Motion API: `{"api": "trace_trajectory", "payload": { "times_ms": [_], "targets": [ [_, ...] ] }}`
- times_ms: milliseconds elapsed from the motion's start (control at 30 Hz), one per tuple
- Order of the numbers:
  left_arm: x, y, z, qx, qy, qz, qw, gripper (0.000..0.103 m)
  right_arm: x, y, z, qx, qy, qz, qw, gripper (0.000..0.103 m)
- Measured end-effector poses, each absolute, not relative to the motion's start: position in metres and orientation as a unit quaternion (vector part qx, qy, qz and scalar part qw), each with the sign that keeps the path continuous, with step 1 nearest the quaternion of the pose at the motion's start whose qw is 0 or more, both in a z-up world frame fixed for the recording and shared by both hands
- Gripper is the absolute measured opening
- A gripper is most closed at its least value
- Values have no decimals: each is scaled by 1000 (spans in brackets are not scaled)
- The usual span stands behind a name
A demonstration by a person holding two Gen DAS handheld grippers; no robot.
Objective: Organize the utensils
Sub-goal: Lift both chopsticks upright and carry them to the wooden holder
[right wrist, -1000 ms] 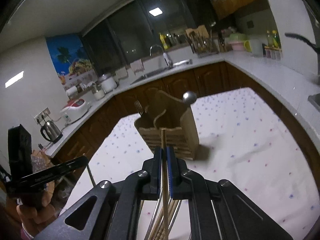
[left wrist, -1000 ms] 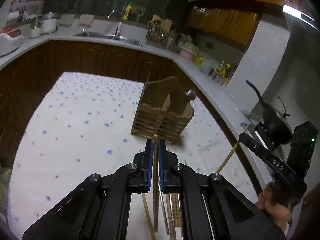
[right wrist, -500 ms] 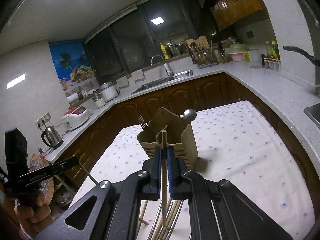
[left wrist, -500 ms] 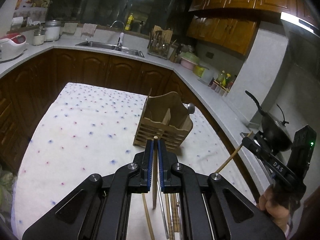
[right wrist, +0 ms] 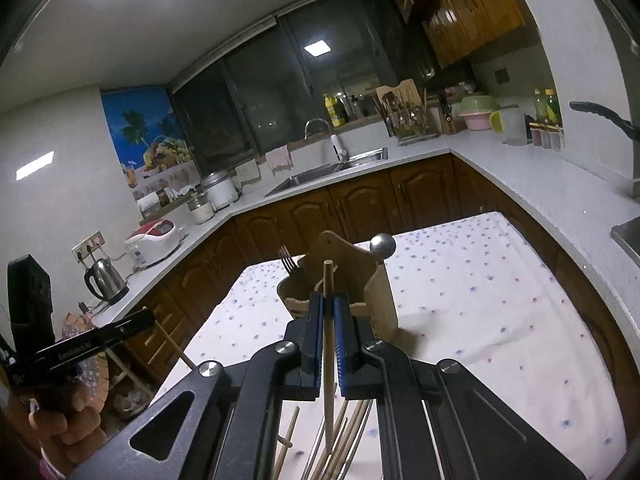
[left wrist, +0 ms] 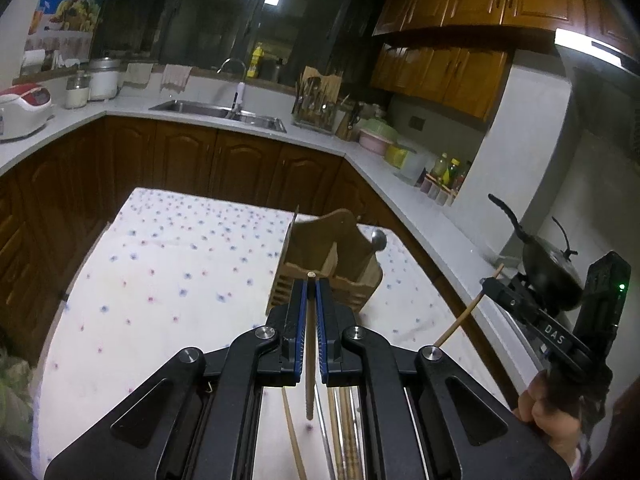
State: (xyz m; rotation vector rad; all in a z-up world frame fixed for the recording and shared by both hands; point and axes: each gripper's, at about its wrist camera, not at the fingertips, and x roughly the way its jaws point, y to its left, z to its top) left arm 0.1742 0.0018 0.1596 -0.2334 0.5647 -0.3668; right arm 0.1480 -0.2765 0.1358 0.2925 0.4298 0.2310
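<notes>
My left gripper [left wrist: 310, 292] is shut on a wooden chopstick [left wrist: 309, 344] that runs along between its blue pads, lifted off the table. My right gripper [right wrist: 329, 308] is shut on another wooden chopstick [right wrist: 329, 344], tip pointing up. Ahead of both stands a wooden utensil holder [left wrist: 332, 264], also seen in the right wrist view [right wrist: 352, 280], with a fork [right wrist: 286, 258] and a round metal handle end [right wrist: 382, 244] sticking out. Several loose chopsticks [right wrist: 344, 436] and metal utensils lie on the dotted tablecloth [left wrist: 160, 280] below the grippers. The right gripper with its stick [left wrist: 468, 312] shows at the right of the left wrist view.
A kitchen counter wraps around the table with a sink [left wrist: 218, 112], rice cooker [left wrist: 22, 110], kettle [right wrist: 105, 280], a utensil rack [left wrist: 318, 108] and bottles. A black wok [left wrist: 548, 268] sits on the stove at right. A person's hand [right wrist: 66, 412] holds the left gripper.
Both grippers have lifted with their chopsticks; the holder and table now sit lower and farther in both views. The left chopstick's lower end has risen clear of the pile.
</notes>
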Motion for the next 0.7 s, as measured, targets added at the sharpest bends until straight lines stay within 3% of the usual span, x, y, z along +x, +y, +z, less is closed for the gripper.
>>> {"api": "trace_trajectory", "payload": {
  "times_ms": [700],
  "targets": [
    [253,-6,247,-103,162,-164,968,4,226,-285,206,124,130,87,980,5]
  ]
}}
